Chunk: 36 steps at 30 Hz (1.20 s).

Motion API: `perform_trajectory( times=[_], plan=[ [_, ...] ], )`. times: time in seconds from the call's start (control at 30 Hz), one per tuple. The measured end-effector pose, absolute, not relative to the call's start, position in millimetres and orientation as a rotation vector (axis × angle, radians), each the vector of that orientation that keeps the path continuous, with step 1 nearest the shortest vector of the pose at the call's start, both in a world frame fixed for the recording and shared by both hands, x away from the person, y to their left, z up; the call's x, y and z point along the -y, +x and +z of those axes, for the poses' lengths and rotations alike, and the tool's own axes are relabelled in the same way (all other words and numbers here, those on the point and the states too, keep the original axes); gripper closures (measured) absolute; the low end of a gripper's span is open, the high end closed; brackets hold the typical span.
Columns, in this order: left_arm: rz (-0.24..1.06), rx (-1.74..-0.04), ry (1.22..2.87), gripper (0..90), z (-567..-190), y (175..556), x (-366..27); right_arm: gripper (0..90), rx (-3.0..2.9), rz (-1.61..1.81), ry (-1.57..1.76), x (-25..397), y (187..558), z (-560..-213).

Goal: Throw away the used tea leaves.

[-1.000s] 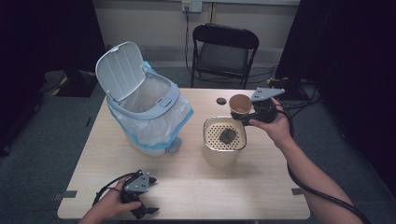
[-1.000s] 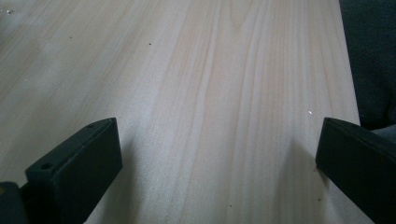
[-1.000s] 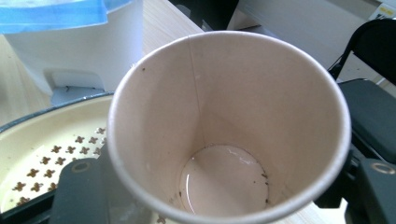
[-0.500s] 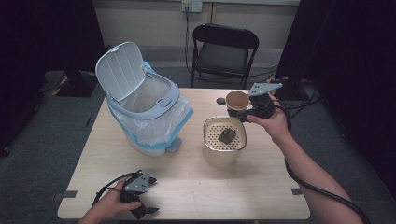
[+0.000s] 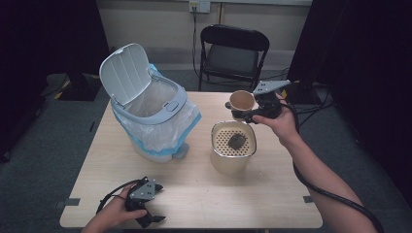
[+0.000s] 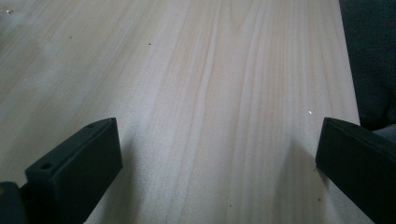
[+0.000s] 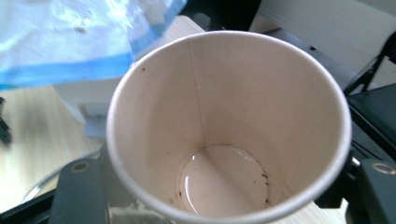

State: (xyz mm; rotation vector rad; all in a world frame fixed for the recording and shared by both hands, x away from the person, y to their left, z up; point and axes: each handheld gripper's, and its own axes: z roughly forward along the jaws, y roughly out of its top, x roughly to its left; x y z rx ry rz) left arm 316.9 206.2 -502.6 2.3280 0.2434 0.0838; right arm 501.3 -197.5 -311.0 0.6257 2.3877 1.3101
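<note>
My right gripper is shut on a tan paper cup, held in the air behind a cream strainer pot. A dark clump lies on the pot's perforated insert. In the right gripper view the cup is upright between the jaws, with a little pale liquid and dark specks at its bottom. My left gripper rests on the table near the front left edge, held by a hand. Its jaws stand wide open over bare wood.
A white bin with its lid up and a blue-trimmed plastic liner stands at the table's back left. A black folding chair stands behind the table. Cables trail from both grippers. A small dark object lies beside the cup.
The right gripper has carried the cup slightly up and back from the strainer pot. The left gripper has stayed in place.
</note>
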Motion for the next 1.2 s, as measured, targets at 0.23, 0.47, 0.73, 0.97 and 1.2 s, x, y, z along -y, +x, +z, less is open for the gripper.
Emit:
perform_trajectory(
  times=[0.23,0.47,0.73,0.97,1.2],
  plan=[
    [0.084,-0.243,2.328,0.0,-502.6,316.9,-206.2,28.0,-2.413,1.338,0.624,186.5,502.7,-301.1],
    [0.082,-0.242,2.330,0.0,-502.4,316.9,-206.4,28.0,-2.447,1.349,0.619,178.3,503.7,-292.3],
    [0.082,-0.242,2.328,0.0,-502.5,316.9,-206.4,28.0,-2.469,1.349,0.606,170.7,506.8,-278.8],
    [0.084,-0.239,2.329,0.0,-502.4,316.9,-206.3,28.0,-2.478,1.350,0.608,165.3,510.8,-269.3],
    [0.083,-0.239,2.329,0.0,-502.4,316.9,-206.3,28.0,-2.493,1.346,0.604,158.5,514.6,-261.4]
  ],
)
